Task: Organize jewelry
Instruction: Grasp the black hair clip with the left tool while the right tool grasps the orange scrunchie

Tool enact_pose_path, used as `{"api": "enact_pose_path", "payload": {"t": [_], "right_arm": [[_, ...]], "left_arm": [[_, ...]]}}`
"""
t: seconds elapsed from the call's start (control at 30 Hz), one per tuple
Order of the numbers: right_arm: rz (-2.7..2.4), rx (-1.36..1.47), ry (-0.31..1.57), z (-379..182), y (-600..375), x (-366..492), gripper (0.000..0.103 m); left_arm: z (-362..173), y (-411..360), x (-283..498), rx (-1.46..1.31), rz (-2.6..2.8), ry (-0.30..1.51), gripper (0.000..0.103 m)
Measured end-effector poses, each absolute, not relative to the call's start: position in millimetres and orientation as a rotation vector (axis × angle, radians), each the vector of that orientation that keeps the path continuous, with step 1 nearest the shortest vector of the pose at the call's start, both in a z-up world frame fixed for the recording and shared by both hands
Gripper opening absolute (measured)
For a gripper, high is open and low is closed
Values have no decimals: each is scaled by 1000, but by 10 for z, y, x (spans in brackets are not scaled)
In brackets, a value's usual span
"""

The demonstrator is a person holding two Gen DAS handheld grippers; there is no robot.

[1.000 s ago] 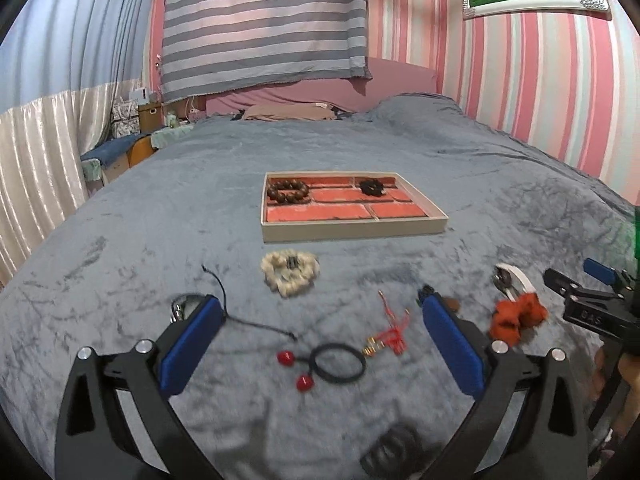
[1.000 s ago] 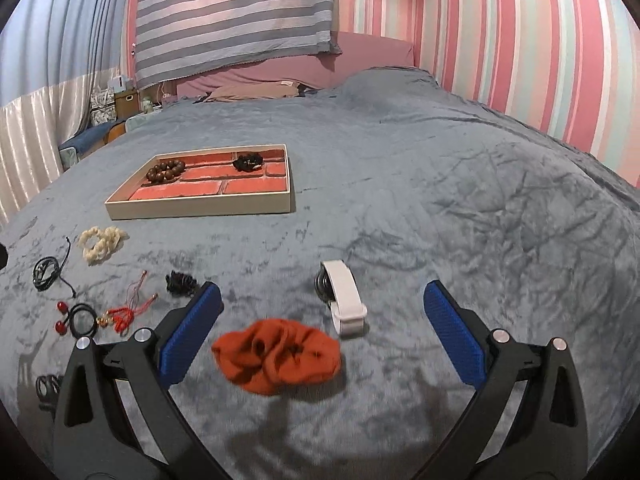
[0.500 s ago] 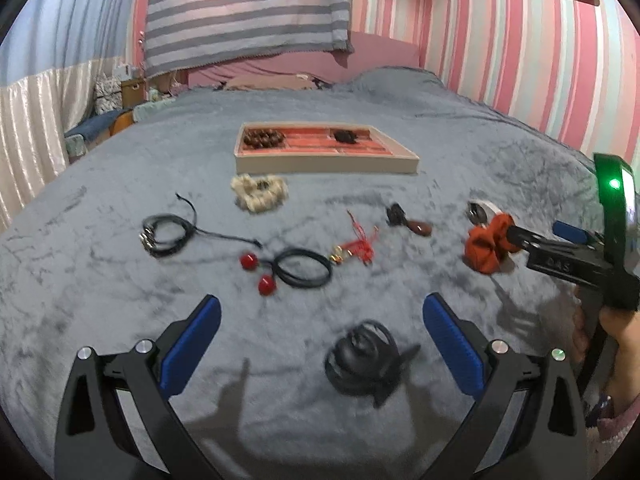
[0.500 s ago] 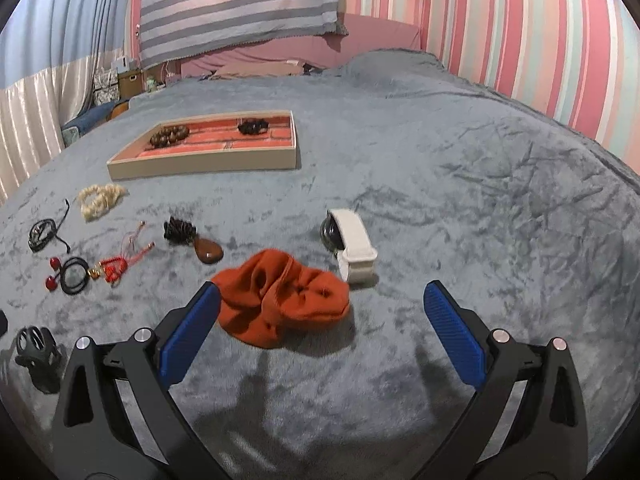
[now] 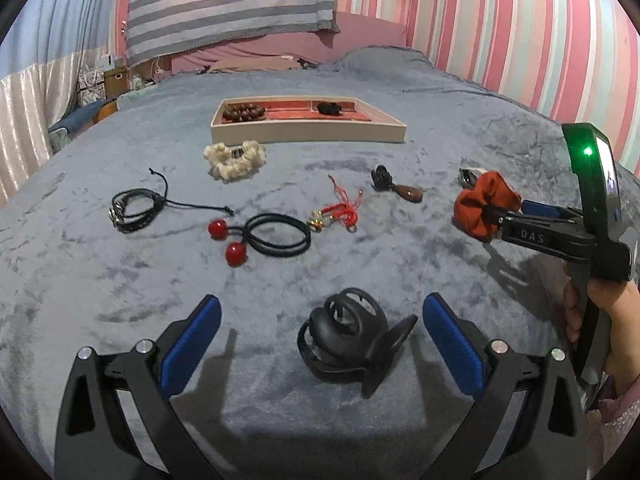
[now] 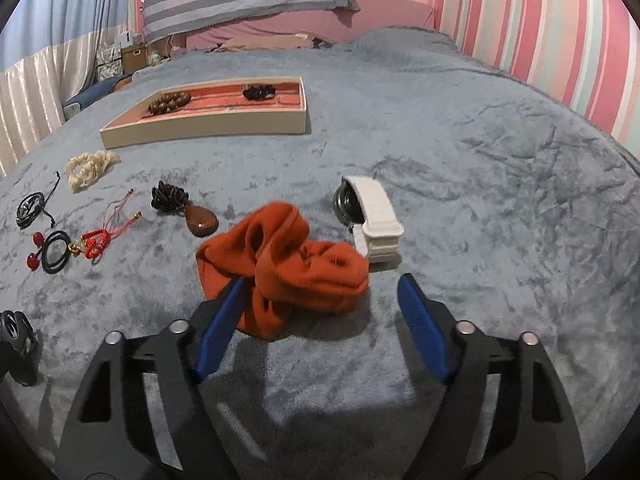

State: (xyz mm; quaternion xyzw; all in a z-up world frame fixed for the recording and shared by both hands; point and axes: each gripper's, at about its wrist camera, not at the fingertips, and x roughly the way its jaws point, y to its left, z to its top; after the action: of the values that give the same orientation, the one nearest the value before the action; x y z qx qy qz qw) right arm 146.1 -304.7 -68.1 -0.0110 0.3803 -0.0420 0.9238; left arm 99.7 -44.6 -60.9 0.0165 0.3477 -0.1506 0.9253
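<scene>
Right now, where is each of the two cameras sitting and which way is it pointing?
Left wrist: rides the left gripper, angled down over the bed at the black hair claw between its open fingers; the person's hand holding the right gripper shows at the right edge.
Right wrist: rides the right gripper, angled down at the orange scrunchie, jaws closing around it; only its own fingers show.
Shared: scrunchie, jewelry tray, white watch band, hair claw.

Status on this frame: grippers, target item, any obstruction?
Left gripper open around black hair claw. Right gripper closing, orange scrunchie between jaws. White-strap watch lies close beside scrunchie.
</scene>
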Motion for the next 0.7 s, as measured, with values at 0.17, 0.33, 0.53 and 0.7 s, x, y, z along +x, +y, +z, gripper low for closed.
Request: {"api": "enact_pose_path", "payload": {"t": [0.17, 0.33, 0.53, 0.7], "right_arm": [[-60, -3, 799, -723, -3064, 1503, 52], [-43, 17, 808, -737, -3083, 1544, 37], [-25, 26, 825, -764, -3092, 1578, 21], [-21, 40, 824, -768, -3112, 1578, 11]], "left_arm": [[-646, -444, 1026, 35, -315, 722, 97], [-687, -456, 1065, 26, -345, 749, 80], [-691, -484, 1068, 29, -369, 753, 67], [-705, -525, 1064, 49, -379, 757, 50]]}}
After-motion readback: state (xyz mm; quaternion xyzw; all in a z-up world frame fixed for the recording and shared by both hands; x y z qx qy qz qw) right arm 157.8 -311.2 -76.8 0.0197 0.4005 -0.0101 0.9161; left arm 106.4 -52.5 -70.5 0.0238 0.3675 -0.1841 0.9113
